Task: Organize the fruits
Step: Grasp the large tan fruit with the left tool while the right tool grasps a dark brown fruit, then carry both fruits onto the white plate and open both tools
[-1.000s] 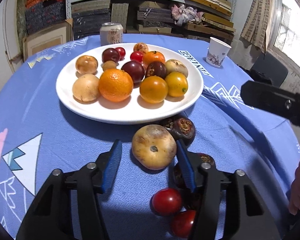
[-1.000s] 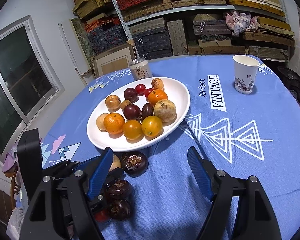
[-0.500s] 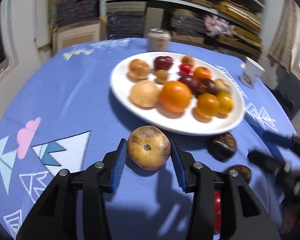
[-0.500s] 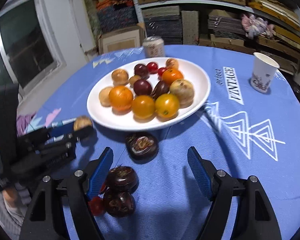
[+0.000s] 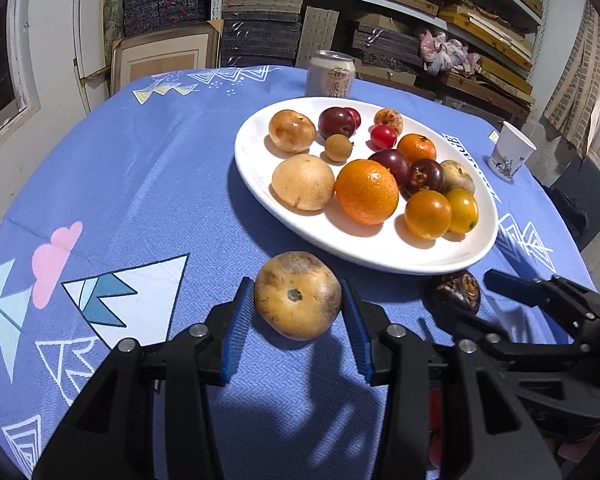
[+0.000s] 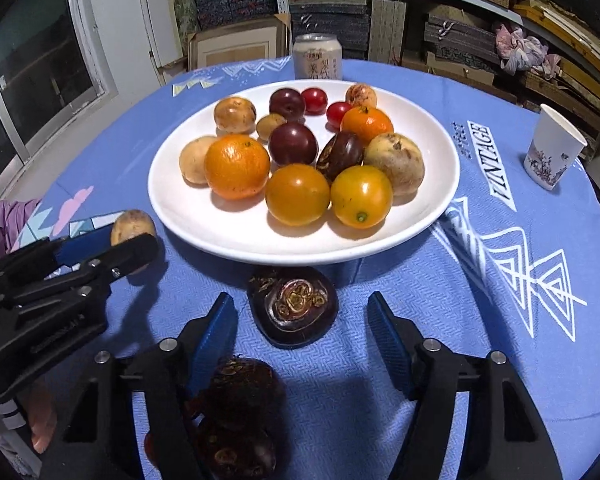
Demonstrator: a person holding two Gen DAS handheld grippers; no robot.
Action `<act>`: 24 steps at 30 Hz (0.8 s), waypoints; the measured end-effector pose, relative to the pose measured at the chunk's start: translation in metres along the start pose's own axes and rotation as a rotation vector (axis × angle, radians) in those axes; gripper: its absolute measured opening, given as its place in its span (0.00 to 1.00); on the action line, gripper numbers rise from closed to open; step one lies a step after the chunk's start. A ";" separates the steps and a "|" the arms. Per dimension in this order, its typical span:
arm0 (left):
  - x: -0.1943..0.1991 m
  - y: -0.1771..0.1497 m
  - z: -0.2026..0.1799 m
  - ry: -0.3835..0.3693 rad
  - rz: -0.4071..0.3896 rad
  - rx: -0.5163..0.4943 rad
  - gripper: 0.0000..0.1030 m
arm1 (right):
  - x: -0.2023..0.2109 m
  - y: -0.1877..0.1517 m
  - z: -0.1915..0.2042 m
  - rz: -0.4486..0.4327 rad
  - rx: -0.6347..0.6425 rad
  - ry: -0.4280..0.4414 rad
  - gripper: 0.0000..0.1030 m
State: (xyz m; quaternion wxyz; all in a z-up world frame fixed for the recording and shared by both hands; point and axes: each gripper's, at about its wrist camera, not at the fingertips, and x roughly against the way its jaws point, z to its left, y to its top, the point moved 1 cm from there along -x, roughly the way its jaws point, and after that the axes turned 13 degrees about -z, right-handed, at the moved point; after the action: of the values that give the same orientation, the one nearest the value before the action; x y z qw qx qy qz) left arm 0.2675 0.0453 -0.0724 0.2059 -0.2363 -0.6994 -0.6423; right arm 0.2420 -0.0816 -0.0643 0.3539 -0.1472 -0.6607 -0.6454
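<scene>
- Two grippers over blue tablecloth [image 5: 148, 184], both angled down toward white plate [image 5: 260, 148] of mixed fruit.
- Left gripper [image 5: 298, 320] clamped on round tan fruit [image 5: 298, 295]: both blue pads touch its sides, the fruit's stem dimple faces the camera. Roundish, slightly wider than tall, long axis running pad to pad. It sits near the fingertips, just short of the plate rim.
- Right gripper [image 6: 300, 332] unclenched, jaws have just been closing, pads clear of anything. Dark brown fruit [image 6: 293, 306] lies between the fingertips, nearer the left pad, not touched, flattish, patterned top facing up, touching or just under the plate edge; can't tell which.
- Behind that left finger: two more dark fruits [image 6: 240, 392], partly hidden by gripper body, lower one cut off and dim. A red fruit peeks beside them, mostly blocked.
- Beyond plate: can [image 6: 317, 62]; paper cup [image 6: 552, 148] off right.
</scene>
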 end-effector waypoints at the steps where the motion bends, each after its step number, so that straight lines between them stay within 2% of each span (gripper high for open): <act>1: 0.000 0.000 0.000 -0.002 0.003 0.002 0.42 | -0.002 -0.001 0.001 0.009 0.005 0.000 0.56; 5: -0.001 -0.001 0.000 -0.003 0.011 -0.002 0.42 | -0.002 -0.001 0.002 0.009 0.010 0.018 0.47; 15: -0.003 -0.003 -0.003 -0.003 0.018 -0.015 0.42 | 0.001 -0.002 0.000 -0.008 0.018 0.028 0.46; 24: -0.002 -0.004 -0.003 -0.004 0.017 -0.020 0.42 | 0.032 -0.006 -0.024 -0.061 -0.050 0.044 0.46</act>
State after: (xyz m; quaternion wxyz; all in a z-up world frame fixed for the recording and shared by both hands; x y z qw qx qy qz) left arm 0.2670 0.0416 -0.0764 0.2075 -0.2455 -0.6912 -0.6472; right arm 0.2221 -0.1135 -0.0499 0.3445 -0.1218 -0.6405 -0.6754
